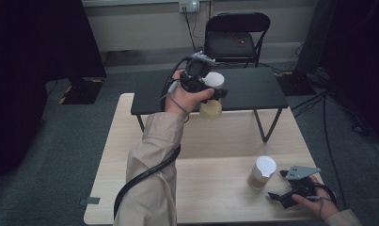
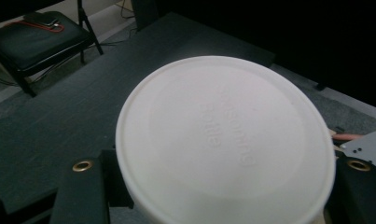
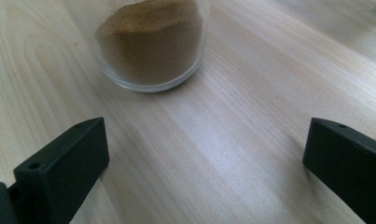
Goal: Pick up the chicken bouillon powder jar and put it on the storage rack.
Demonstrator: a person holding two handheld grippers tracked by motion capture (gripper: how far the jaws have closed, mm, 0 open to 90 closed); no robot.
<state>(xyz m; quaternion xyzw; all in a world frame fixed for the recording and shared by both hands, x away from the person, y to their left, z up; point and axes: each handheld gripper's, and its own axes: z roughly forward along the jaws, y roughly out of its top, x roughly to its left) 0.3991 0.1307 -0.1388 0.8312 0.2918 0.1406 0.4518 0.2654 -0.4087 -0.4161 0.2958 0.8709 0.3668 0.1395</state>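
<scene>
Left arm stretched toward 12 o'clock, sleeve to wrist, left gripper point(image 1: 214, 89) raised high, jaws clamped on white-lidded jar point(image 1: 212, 96). Right hand low at 5 o'clock, right gripper point(image 1: 277, 184) level, pointing 9 o'clock, jaws spread wide, nothing between.

Smooth matt white plastic lid point(image 2: 225, 140); clear glossy glass jar point(image 3: 150, 44); pale wood-grain table point(image 3: 251, 121).

Lid's embossed lettering point(image 2: 225, 128) blurred, illegible

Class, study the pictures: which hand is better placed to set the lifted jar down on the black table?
Left. The left tool is shut on the white-lidded jar above the black table; the right tool waits open beside the other jar.
</scene>
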